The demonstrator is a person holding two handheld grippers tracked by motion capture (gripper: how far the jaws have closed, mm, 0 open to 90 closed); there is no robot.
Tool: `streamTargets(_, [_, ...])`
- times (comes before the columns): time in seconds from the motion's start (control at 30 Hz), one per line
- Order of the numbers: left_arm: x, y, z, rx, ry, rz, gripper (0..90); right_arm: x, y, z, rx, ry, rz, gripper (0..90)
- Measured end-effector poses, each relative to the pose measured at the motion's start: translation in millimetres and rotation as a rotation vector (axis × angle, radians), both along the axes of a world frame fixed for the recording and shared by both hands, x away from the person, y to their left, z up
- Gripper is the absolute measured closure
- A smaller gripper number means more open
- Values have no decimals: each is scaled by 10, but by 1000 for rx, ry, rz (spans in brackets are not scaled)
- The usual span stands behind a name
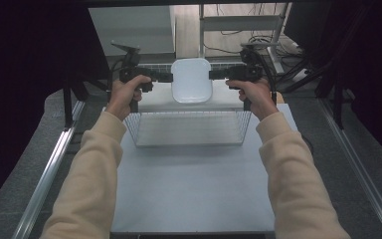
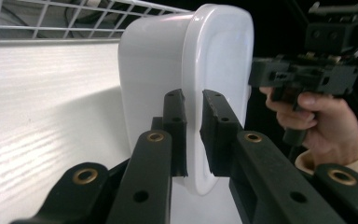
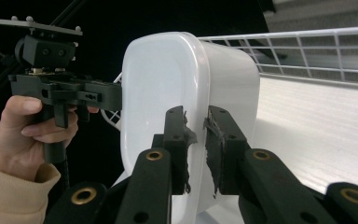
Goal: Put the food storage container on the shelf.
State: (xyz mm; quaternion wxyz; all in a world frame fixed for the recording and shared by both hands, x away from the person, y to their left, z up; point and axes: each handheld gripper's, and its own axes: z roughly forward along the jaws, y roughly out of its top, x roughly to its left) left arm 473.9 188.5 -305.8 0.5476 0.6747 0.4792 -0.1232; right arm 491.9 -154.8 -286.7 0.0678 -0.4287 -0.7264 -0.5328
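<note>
left gripper (image 1: pixel 167 77) clamped on the left rim of white container (image 1: pixel 191 79); container held level in the air, above the far end of wire basket (image 1: pixel 189 140); right gripper (image 1: pixel 214 74) clamped on its right rim, jaws pinching the lip

Both forearms extended forward, sleeves cream. Left hand-held gripper (image 1: pixel 165 77) points inward toward the right one, jaws pinched nearly together. Right hand-held gripper (image 1: pixel 216 74) points inward, mirroring it, jaws likewise pinched close. Left hand (image 1: pixel 126 93) and right hand (image 1: pixel 255 93) wrap the grips at equal height.
</note>
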Motion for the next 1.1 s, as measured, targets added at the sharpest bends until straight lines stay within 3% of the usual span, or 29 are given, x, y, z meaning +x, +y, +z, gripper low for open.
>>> streamTargets(0.03, [0, 0, 0, 0, 0, 0, 810, 0, 0, 0, 0, 0, 0, 774])
streamTargets(0.13, [149, 22, -70, -74, 79, 17, 806, 126, 12, -39, 5, 62, -22, 743])
streamTargets(0.23, [217, 28, -110, -101, 103, 34, 799, 186, 10, -71, 18, 96, -31, 732])
streamTargets(0.33, [326, 58, -223, -161, 147, 39, 796, 294, -3, -139, 55, 173, -47, 713])
streamTargets(0.47, [380, 41, -309, -172, 170, 45, 786, 357, -15, -218, 68, 232, -74, 693])
streamTargets(0.63, [377, 55, -338, -193, 167, 45, 776, 366, -10, -226, 67, 228, -92, 698])
streamTargets(0.7, [361, 44, -330, -179, 152, 47, 764, 354, -4, -221, 67, 233, -97, 669])
streamTargets(0.73, [355, 39, -325, -172, 146, 51, 703, 339, 15, -213, 62, 228, -97, 585])
streamTargets(0.77, [340, 36, -311, -163, 135, 61, 703, 339, 15, -213, 62, 228, -97, 585])
streamTargets(0.8, [289, 30, -255, -127, 90, 88, 557, 291, 28, -162, 76, 180, -120, 479])
streamTargets(0.83, [289, 30, -255, -127, 90, 88, 493, 291, 28, -162, 76, 180, -120, 479])
streamTargets(0.87, [221, 24, -184, -76, 42, 119, 493, 260, 31, -131, 76, 154, -135, 435])
streamTargets(0.9, [174, 26, -140, -48, 8, 128, 425, 203, 38, -78, 75, 112, -141, 394])
streamTargets(0.93, [55, 45, -42, -20, -51, 137, 370, 122, 45, -7, 58, 59, -125, 349])
streamTargets(0.97, [55, 45, -42, -20, -51, 137, 349, 122, 45, -7, 58, 59, -125, 349])
streamTargets(1.1, [-152, 64, 75, 66, -121, 136, 310, -51, 16, 114, 10, -24, -97, 295])
